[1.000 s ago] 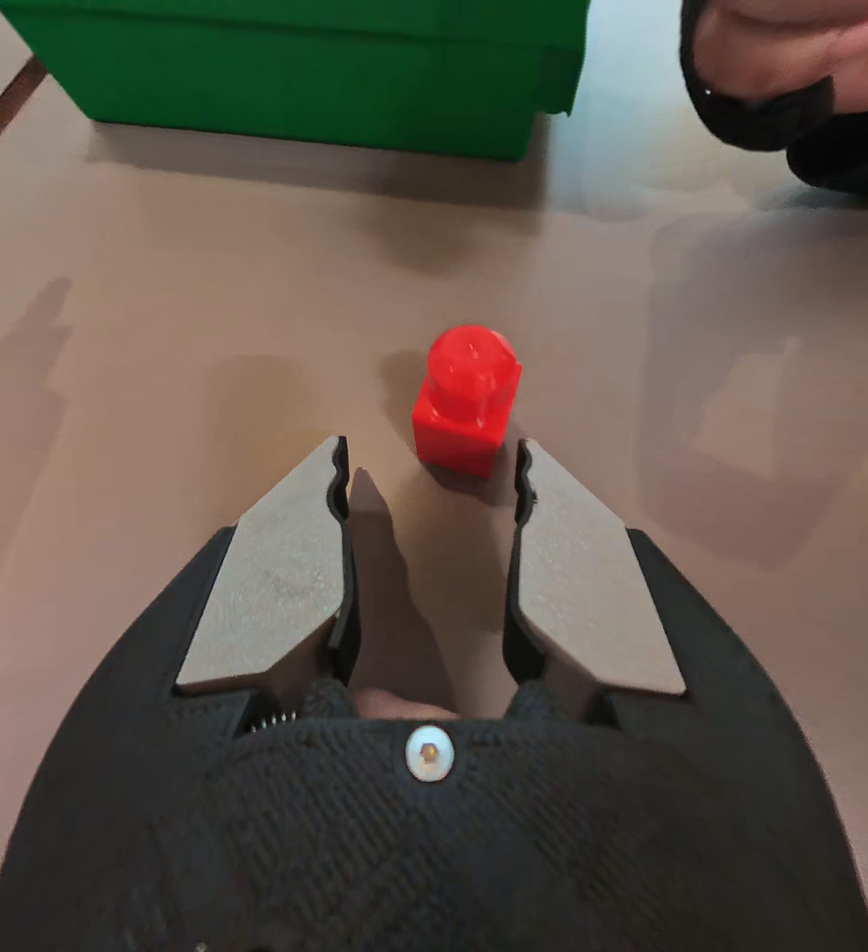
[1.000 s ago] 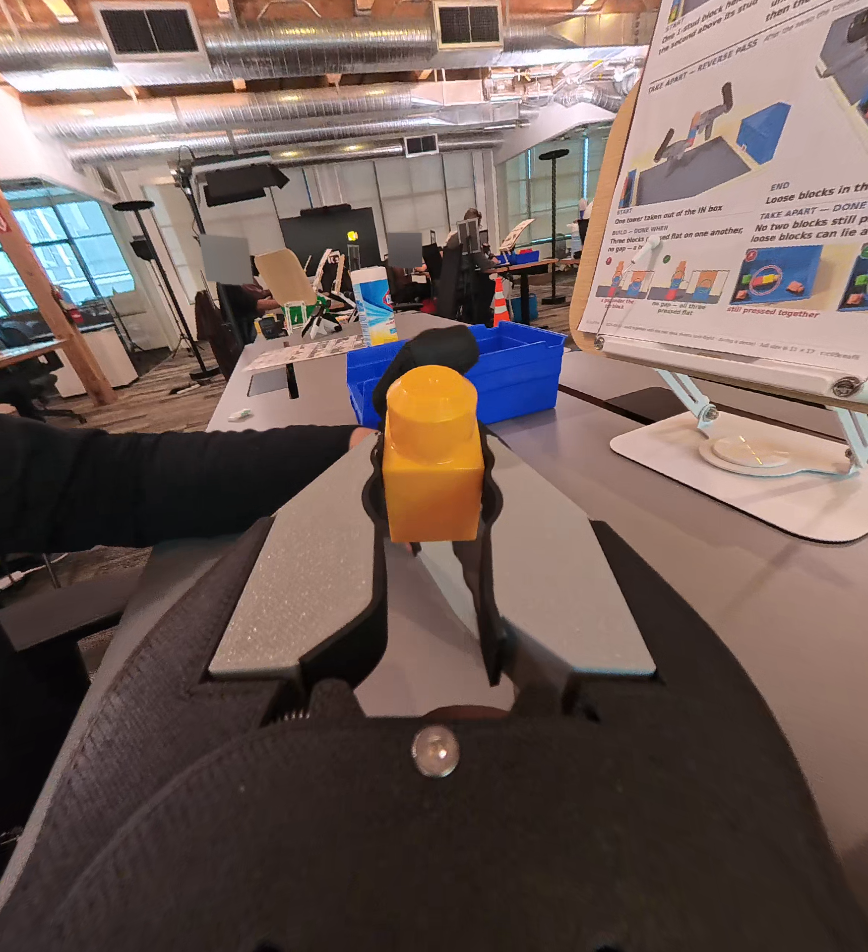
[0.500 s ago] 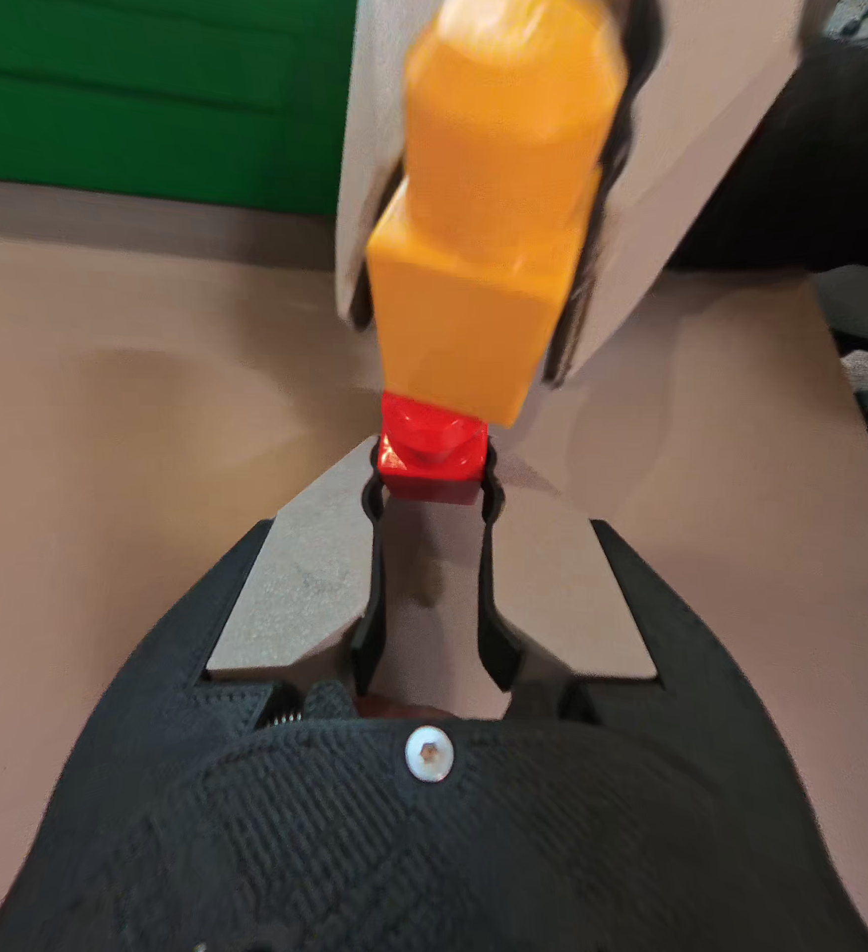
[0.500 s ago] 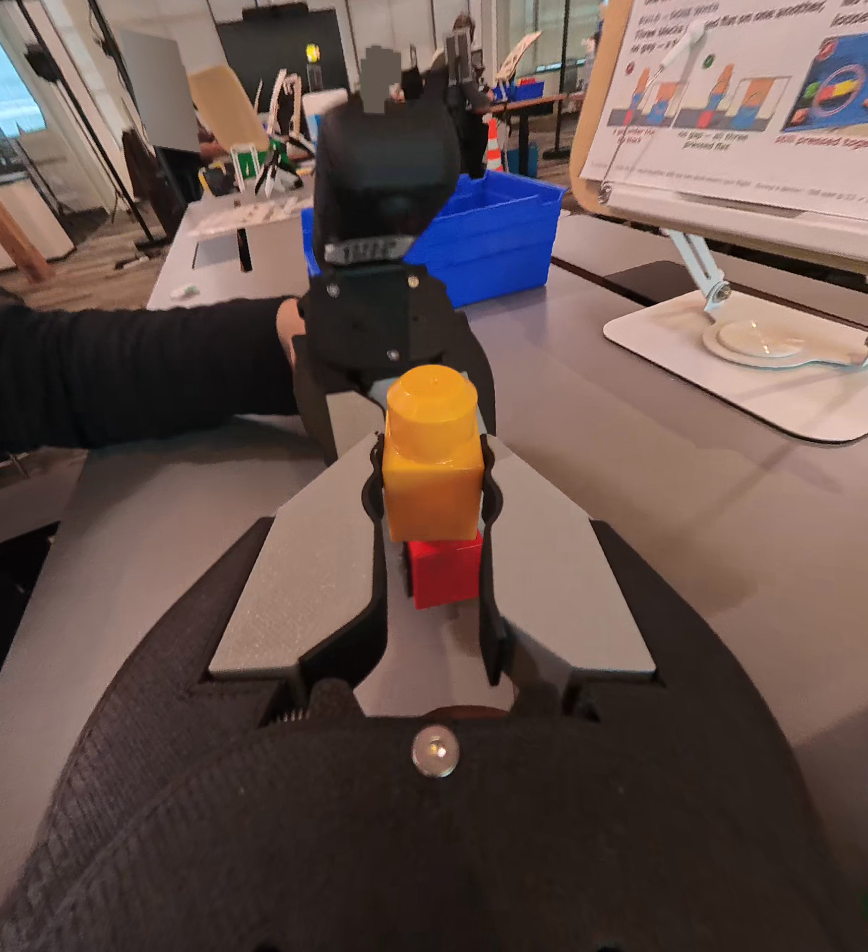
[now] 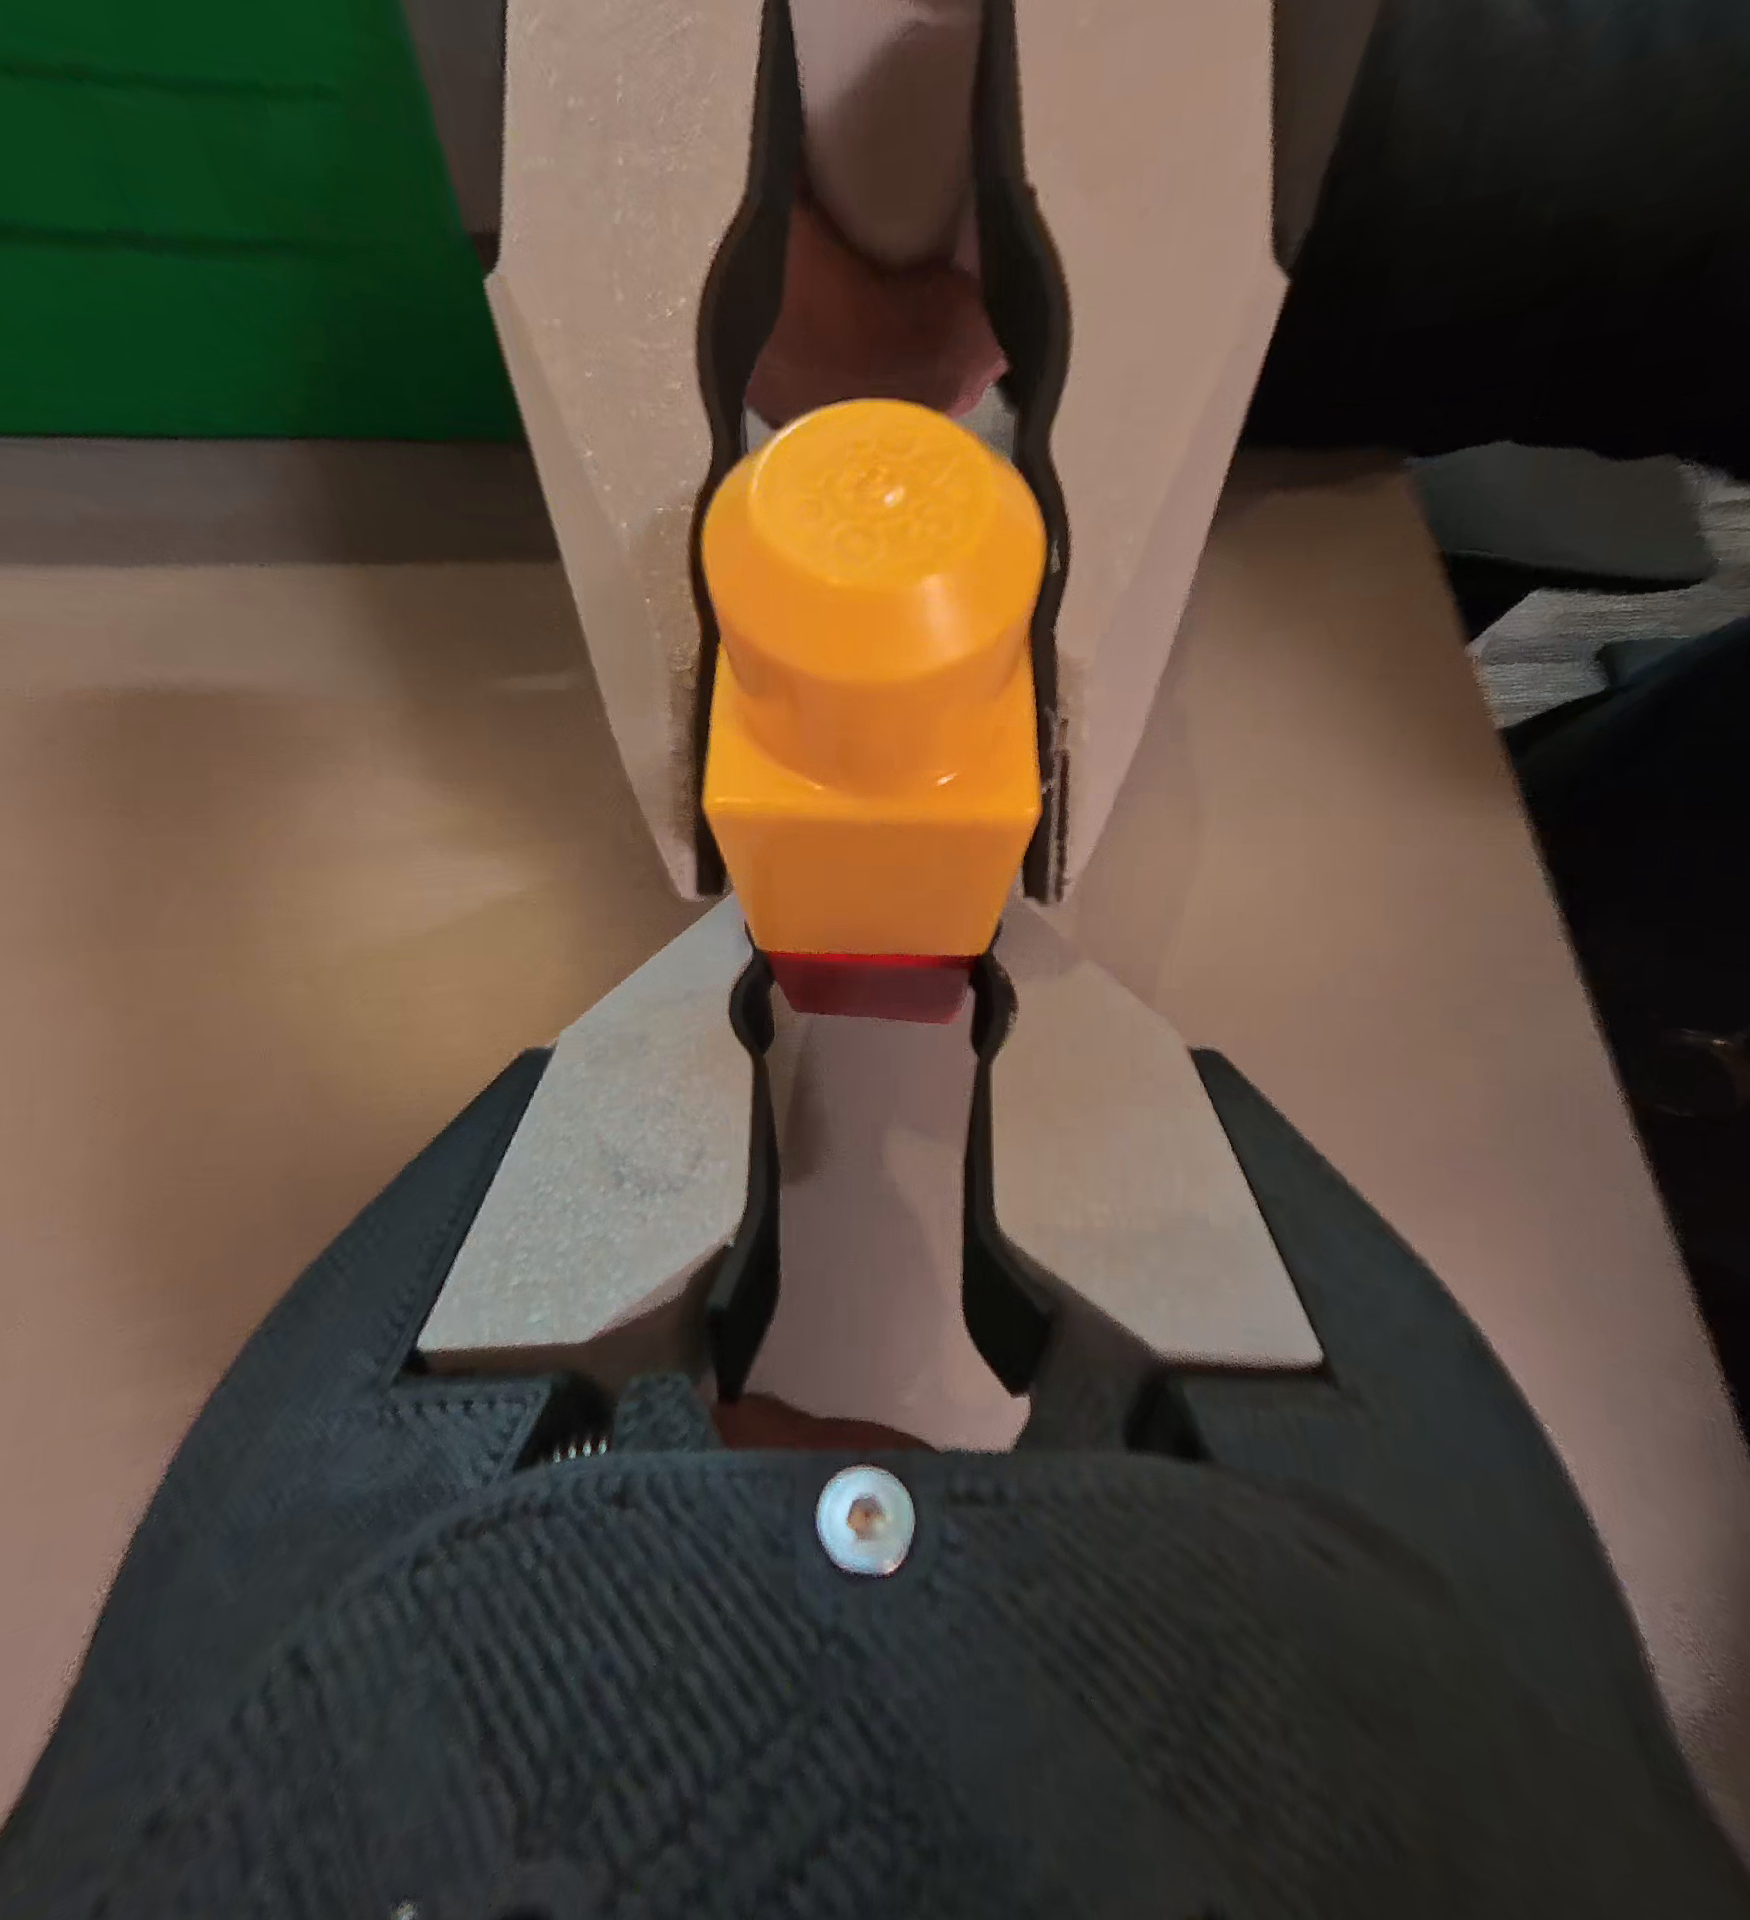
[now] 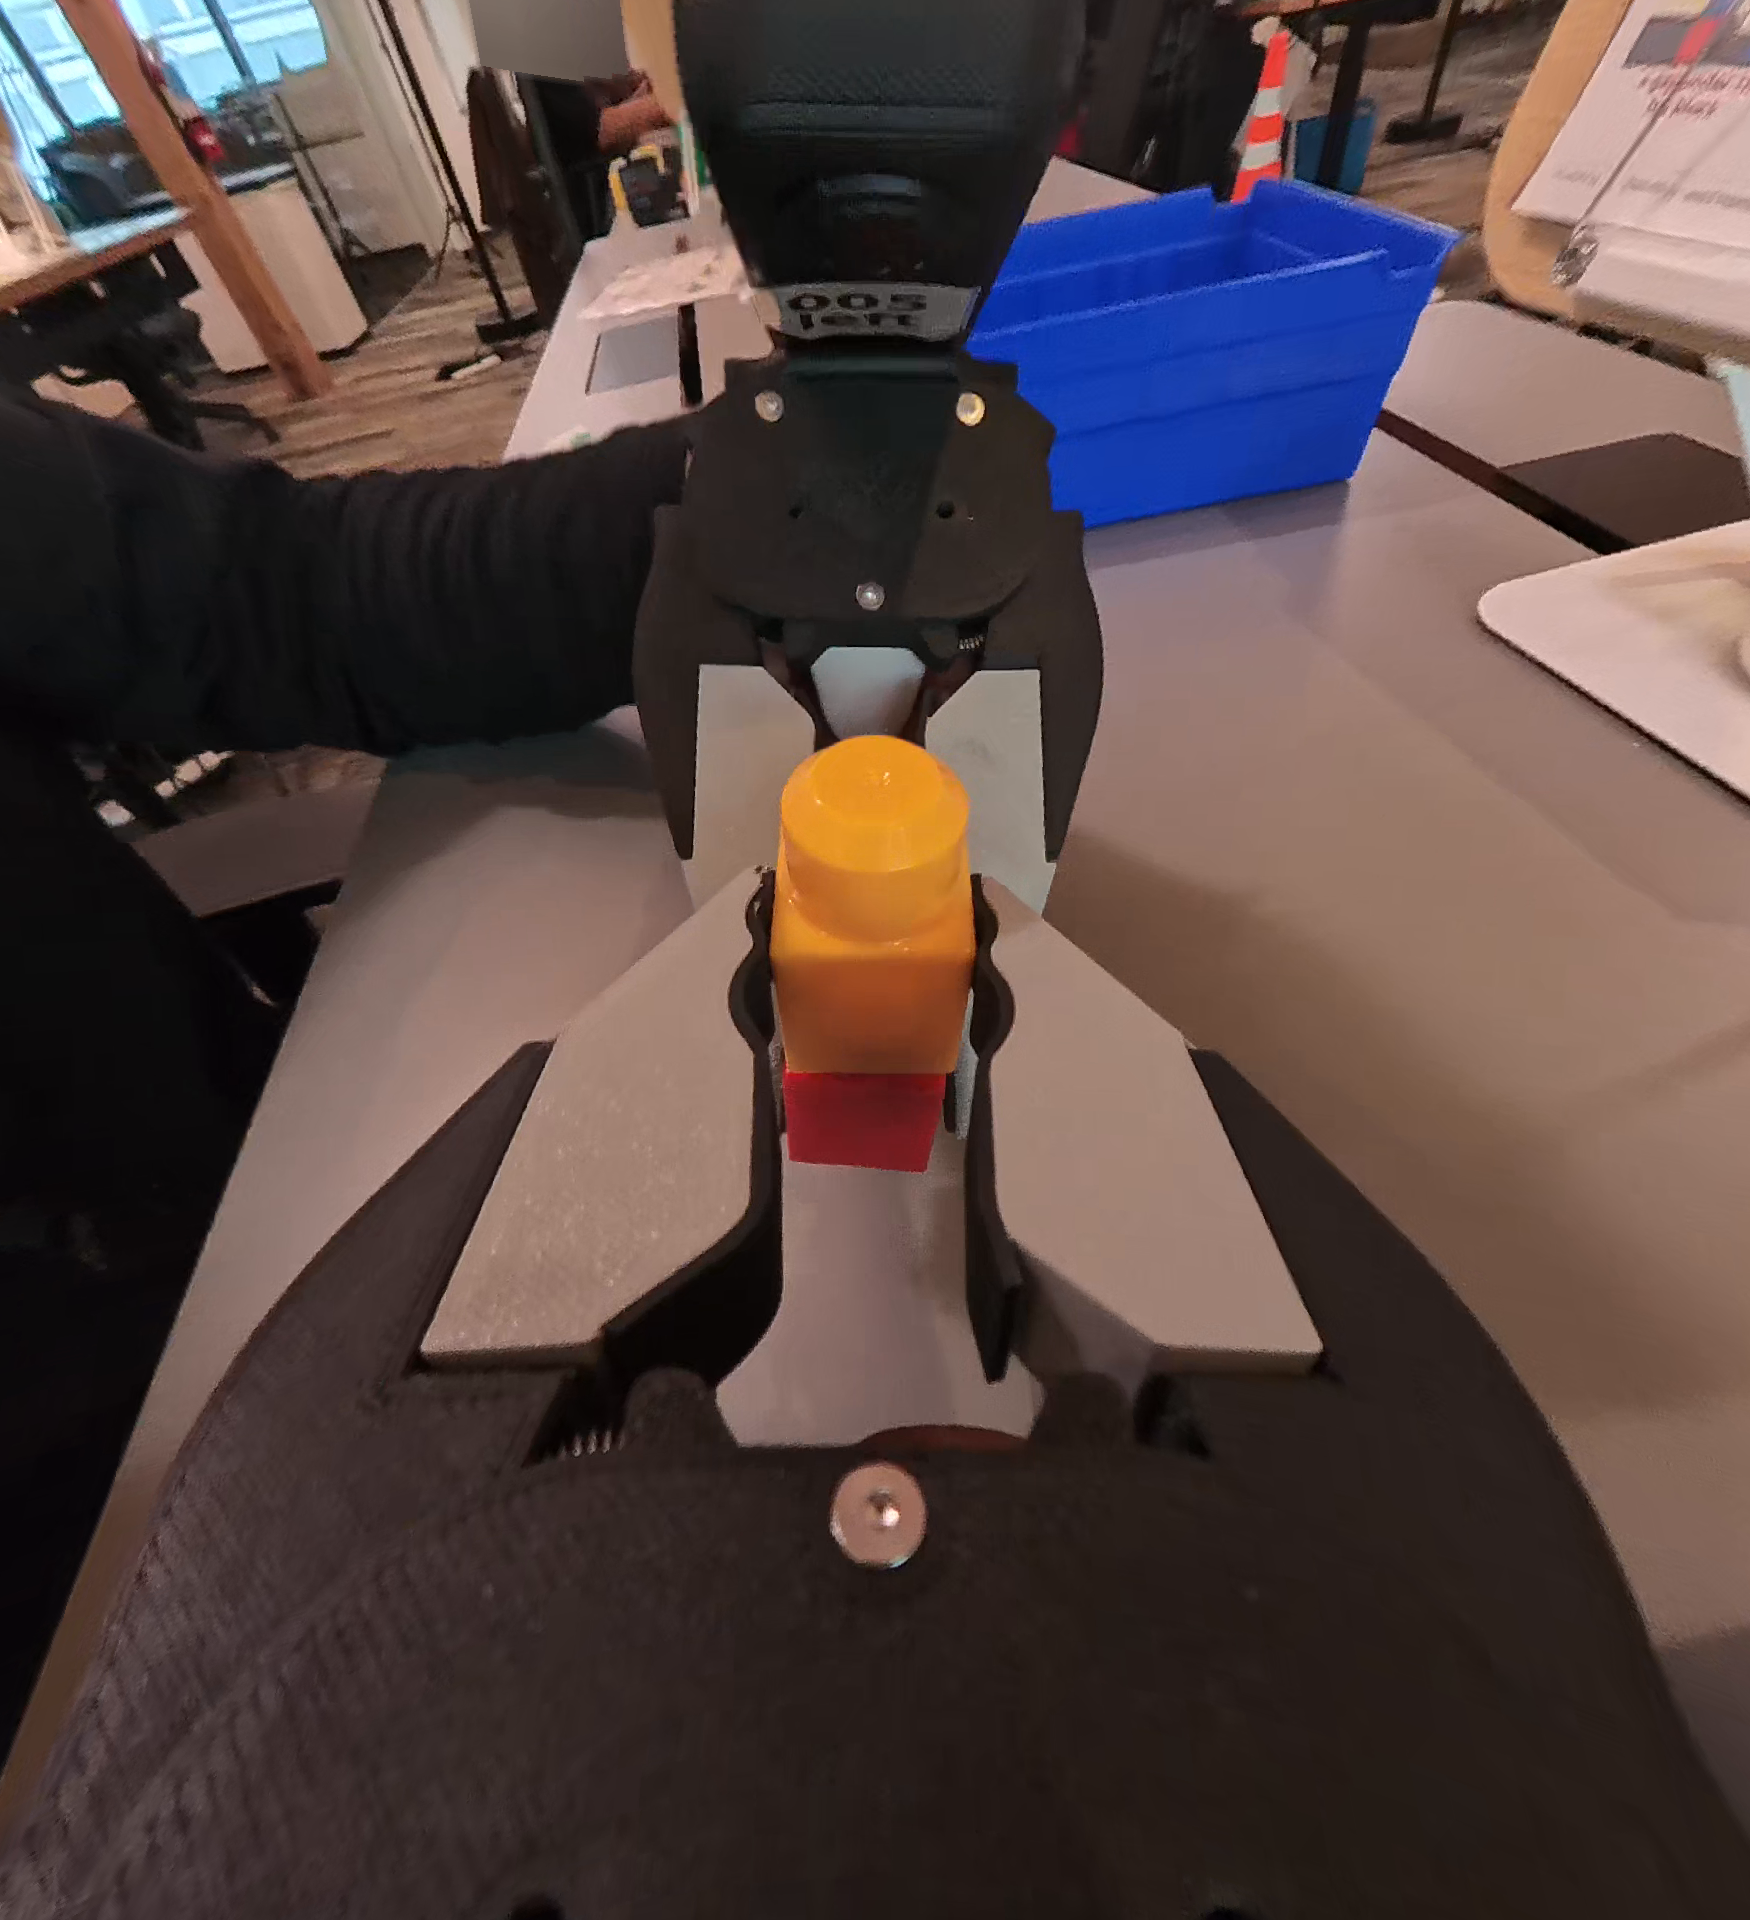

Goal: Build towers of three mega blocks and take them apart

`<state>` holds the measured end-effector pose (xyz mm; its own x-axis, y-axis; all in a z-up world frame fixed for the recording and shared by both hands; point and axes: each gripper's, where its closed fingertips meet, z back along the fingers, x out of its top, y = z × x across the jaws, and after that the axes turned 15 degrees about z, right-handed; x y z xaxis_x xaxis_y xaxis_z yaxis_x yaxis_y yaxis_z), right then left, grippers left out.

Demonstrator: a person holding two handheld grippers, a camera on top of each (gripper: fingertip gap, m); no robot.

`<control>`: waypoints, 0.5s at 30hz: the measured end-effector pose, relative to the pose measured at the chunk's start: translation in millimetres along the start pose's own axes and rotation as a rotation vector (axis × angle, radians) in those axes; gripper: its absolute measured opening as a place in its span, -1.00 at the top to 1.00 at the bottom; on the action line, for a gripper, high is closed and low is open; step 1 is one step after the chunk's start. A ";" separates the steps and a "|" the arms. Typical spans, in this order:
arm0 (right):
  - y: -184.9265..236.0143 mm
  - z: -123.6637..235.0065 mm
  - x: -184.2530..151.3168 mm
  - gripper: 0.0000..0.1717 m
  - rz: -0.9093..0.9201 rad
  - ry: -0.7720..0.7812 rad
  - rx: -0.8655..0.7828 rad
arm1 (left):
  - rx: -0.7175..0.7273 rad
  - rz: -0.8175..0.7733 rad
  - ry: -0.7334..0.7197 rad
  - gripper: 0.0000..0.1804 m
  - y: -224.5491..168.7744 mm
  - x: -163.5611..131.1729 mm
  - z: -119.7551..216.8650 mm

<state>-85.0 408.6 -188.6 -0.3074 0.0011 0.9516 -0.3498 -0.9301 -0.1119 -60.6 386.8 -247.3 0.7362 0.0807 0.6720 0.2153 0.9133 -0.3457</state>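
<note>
I see the upper block [image 6: 871, 935] seated on the lower block [image 6: 855, 1122], which stands on the table [image 6: 1370, 935] between my two facing grippers. One bin [image 6: 1214, 343] sits toward the table's far edge behind the left gripper [image 6: 871, 1060], with the document stand [image 6: 1681, 644] to its right; another bin [image 5: 175, 208] lies beyond the right gripper [image 5: 871, 790].

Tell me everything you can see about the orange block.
The orange block is glossy plastic: a square body with one round stud on top. It stands upright, stacked on a red block with no visible gap. The right gripper clamps its sides between its fingers; the left gripper holds the red block beneath. A grey table lies below.
</note>
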 end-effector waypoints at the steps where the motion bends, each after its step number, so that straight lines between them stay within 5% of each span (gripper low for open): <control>1: -1.8 1.4 3.5 0.61 -0.001 -0.011 -0.016 | -0.019 0.018 -0.022 0.63 -1.8 3.9 2.1; 7: -21.1 0.2 -11.0 0.61 0.025 0.105 -0.175 | 0.171 0.030 -0.016 0.63 25.0 6.6 2.1; 15: -1.6 8.1 8.4 0.61 -0.014 -0.018 -0.025 | -0.023 0.037 -0.063 0.63 -6.6 14.3 12.1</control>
<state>-79.8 407.1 -178.1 -0.2866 0.0077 0.9580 -0.3764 -0.9205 -0.1053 -59.2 386.8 -227.5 0.7023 0.1403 0.6979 0.2039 0.8996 -0.3861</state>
